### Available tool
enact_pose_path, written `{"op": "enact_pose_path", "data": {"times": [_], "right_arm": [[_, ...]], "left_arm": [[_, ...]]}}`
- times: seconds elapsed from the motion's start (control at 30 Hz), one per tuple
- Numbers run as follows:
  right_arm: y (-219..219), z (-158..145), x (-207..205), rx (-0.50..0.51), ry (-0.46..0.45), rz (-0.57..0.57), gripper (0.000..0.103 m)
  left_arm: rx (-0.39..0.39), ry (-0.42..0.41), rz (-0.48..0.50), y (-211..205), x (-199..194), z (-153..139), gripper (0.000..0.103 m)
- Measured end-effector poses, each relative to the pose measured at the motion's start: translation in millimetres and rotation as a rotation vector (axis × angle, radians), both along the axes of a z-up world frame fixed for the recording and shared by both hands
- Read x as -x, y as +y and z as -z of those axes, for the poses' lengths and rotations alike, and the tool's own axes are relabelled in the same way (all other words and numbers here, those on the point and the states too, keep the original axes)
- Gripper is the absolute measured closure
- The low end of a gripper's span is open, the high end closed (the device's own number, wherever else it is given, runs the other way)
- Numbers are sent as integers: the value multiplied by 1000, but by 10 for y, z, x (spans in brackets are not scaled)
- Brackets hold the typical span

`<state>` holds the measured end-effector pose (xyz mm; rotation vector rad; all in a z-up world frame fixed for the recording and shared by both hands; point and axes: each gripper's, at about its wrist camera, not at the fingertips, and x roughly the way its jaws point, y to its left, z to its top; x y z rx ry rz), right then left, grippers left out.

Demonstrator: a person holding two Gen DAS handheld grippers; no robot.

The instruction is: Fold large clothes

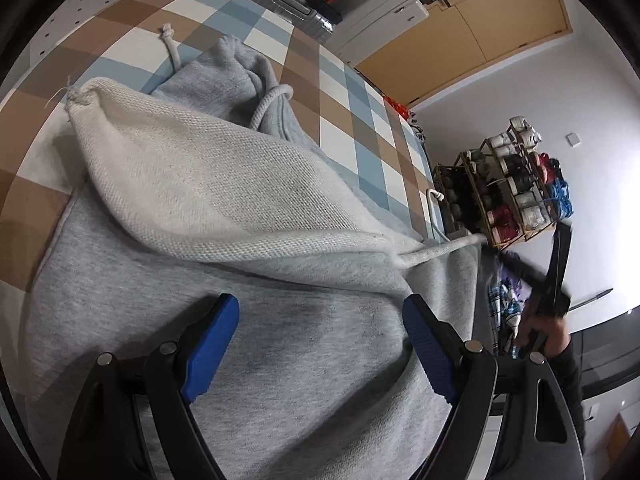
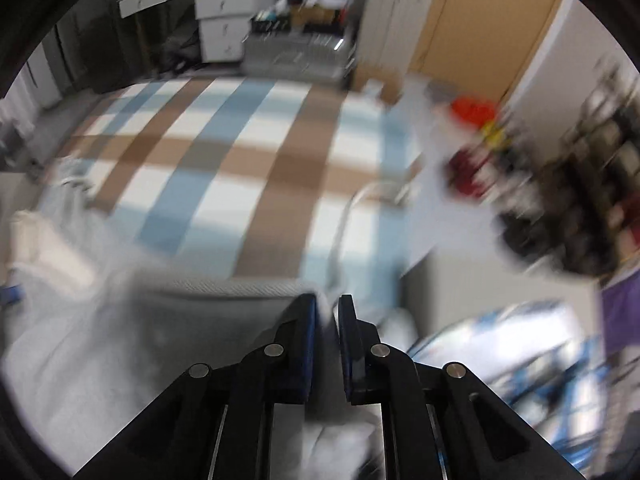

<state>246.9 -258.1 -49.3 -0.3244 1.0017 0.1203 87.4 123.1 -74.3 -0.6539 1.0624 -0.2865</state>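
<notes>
While left gripper [image 1: 320,344] gapes wide over grey hoodie [image 1: 280,380], right gripper [image 2: 329,320] pinches hoodie edge.

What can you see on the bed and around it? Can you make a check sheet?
Surface: checked bedcover, brown, blue and white.
Job's things: grey hoodie lies flat; hood spread open, cream lining up; drawstring trails toward the bed's edge.
Clutter: nothing seen on the bed besides the hoodie.
Grippers: left gripper open above the hoodie's body, fingers apart; right gripper shut on grey hoodie cloth, view blurred.
Cables: nothing seen.
Surroundings: rack of yarn spools beside the bed, suitcase, wooden wardrobe, white drawers.
</notes>
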Motion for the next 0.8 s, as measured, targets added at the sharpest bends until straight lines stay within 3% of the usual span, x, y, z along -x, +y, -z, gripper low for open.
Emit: {"op": "enact_pose_path", "data": {"times": [0.1,0.13,0.2,0.23,0.27,0.3,0.37,0.47,0.57,0.67,0.8], "right_arm": [[147,-30,-196,227,-144,78,85],[148,5,-284,269,-154,127,83],[99,39,-418,223,-108,204,83],[77,-1,-431,110,-88,202,81],[92,-44,-402,6,-74,173,65],[130,-78,-359,-45,-65,148,38],[381,-155,-162,-142,-54,-4,17],[909,-180,215,-205,6,-278,17],[1466,-99,530,-193,65,-472,13],[1901,117,629,-161,123,-570,13],[2203,438,550,-90,159,-596,15]], "left_arm": [[-30,-8,7,-37,-4,-8,22],[-37,-12,10,-42,-2,-10,22],[-54,-21,16,-40,-3,-18,22],[-58,-21,11,-30,-1,-17,22],[-55,-20,4,-9,4,-15,22],[-41,-16,-3,24,8,-16,22],[-19,-14,-12,56,14,-19,22],[-17,-38,-41,127,54,-99,22],[-31,-76,-66,173,116,-182,22],[-30,-101,-96,266,178,-239,22],[-7,-99,-118,396,210,-229,22]]}}
